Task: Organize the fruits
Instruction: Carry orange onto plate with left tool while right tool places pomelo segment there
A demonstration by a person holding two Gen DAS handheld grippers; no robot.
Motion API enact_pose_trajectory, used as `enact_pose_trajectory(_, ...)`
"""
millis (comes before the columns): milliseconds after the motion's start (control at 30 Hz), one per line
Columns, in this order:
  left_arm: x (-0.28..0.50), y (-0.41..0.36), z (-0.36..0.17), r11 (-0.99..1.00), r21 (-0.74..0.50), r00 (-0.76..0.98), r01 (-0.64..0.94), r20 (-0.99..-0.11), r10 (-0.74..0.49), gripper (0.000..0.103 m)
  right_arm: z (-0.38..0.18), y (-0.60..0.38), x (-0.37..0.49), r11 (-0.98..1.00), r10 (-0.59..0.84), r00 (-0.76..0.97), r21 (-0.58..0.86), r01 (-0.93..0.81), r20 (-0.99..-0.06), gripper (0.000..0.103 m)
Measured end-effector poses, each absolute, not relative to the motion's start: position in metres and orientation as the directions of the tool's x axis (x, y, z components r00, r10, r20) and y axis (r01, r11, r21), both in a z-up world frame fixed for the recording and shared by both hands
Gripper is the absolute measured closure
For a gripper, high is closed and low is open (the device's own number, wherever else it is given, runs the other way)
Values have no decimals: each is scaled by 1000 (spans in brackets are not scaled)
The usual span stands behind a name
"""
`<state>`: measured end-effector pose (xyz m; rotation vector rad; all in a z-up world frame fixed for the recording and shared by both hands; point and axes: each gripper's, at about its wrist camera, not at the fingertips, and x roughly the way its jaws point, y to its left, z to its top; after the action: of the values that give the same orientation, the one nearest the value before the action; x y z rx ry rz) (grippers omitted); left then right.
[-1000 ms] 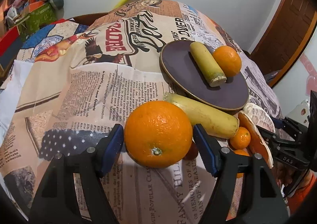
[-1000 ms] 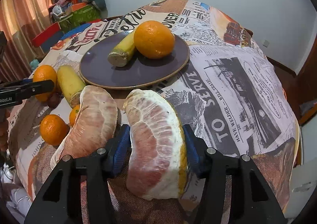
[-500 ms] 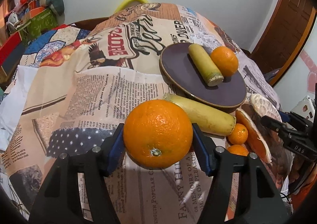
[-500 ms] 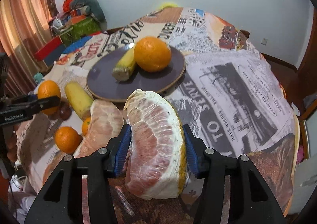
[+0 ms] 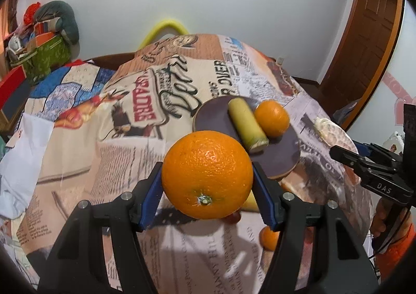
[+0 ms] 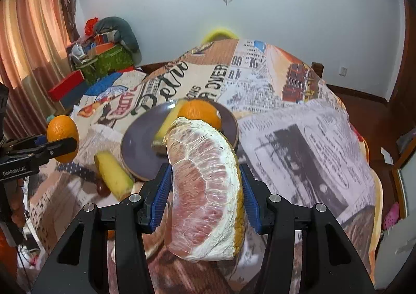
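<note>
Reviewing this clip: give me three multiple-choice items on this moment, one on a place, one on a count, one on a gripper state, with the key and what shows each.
1. Where is the peeled pomelo wedge?
A. On the plate
B. Between the right gripper's fingers
C. On the tablecloth

2. How many fruits lie on the purple plate?
A. Two
B. Four
C. None

3. What is the left gripper doing?
A. Open, empty
B. Shut on a banana
C. Shut on the big orange

Key: 1 B, the right gripper clamps it on both sides. 2 A, one banana piece and one small orange. 3 C, both blue pads press the orange.
</note>
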<state>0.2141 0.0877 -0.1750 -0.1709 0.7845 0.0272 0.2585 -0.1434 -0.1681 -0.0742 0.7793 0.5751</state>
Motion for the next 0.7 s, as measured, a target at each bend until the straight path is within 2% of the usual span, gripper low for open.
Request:
enact_pose_trajectory(400, 257, 75, -180, 989, -137, 710, -47, -702, -64, 39, -161, -128, 285, 830, 496, 582, 156, -535, -644, 55)
enact_pose_trajectory(700, 298, 76, -198, 991, -132, 673, -34, -736, -75, 39, -176, -106, 306, 805, 518, 536, 170, -568, -667, 55)
